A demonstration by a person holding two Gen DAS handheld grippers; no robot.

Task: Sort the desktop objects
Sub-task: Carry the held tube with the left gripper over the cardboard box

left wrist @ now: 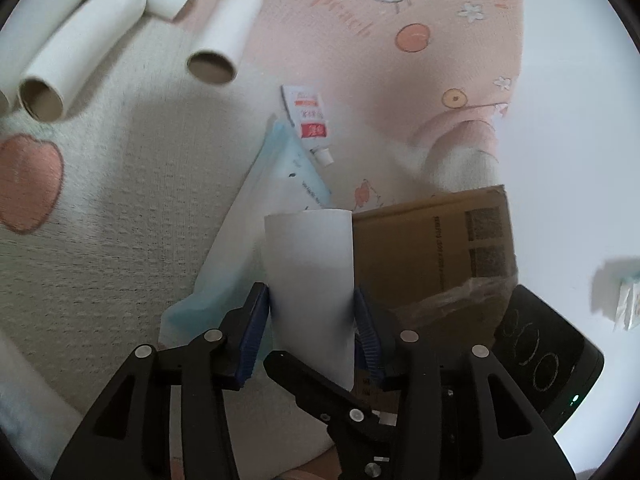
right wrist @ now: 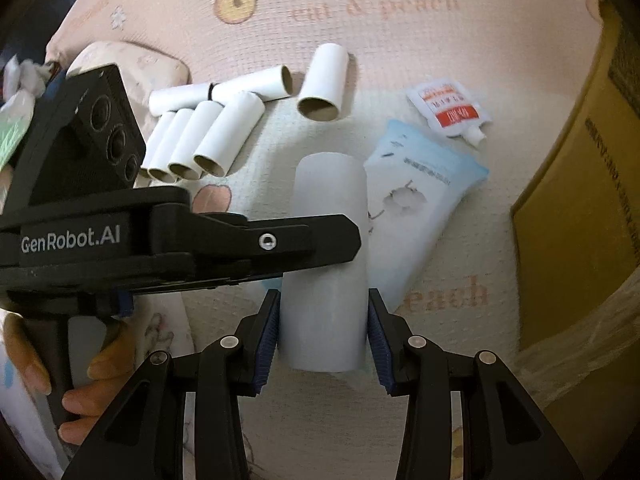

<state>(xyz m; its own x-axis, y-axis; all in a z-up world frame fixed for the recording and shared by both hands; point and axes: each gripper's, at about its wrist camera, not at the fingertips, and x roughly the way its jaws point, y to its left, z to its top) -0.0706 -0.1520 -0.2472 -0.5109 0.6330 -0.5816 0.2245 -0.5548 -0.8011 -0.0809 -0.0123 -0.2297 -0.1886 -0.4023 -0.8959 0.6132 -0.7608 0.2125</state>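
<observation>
A white paper tube point(left wrist: 310, 256) point(right wrist: 330, 200) is held above the mat by both grippers at once. In the left wrist view my left gripper point(left wrist: 310, 292) has its blue pads against the tube's two sides. One black finger point(left wrist: 304, 380) of the right gripper crosses low in front of the tube. In the right wrist view my right gripper point(right wrist: 324, 294) is shut on the tube's near end. The left gripper's finger point(right wrist: 312, 240) reaches in from the left across the tube. A row of several white tubes point(right wrist: 200, 140) point(left wrist: 72, 52) lies behind, with a lone tube point(right wrist: 324, 84) point(left wrist: 224, 36) beside it.
A red-and-white sachet point(right wrist: 448, 112) point(left wrist: 310, 120) and a light blue pack point(right wrist: 416, 196) point(left wrist: 276, 188) lie on the pink printed mat point(right wrist: 360, 12). A cardboard box point(right wrist: 580, 200) point(left wrist: 432, 248) stands to the right. A person's hand point(right wrist: 80, 380) grips the left gripper's handle.
</observation>
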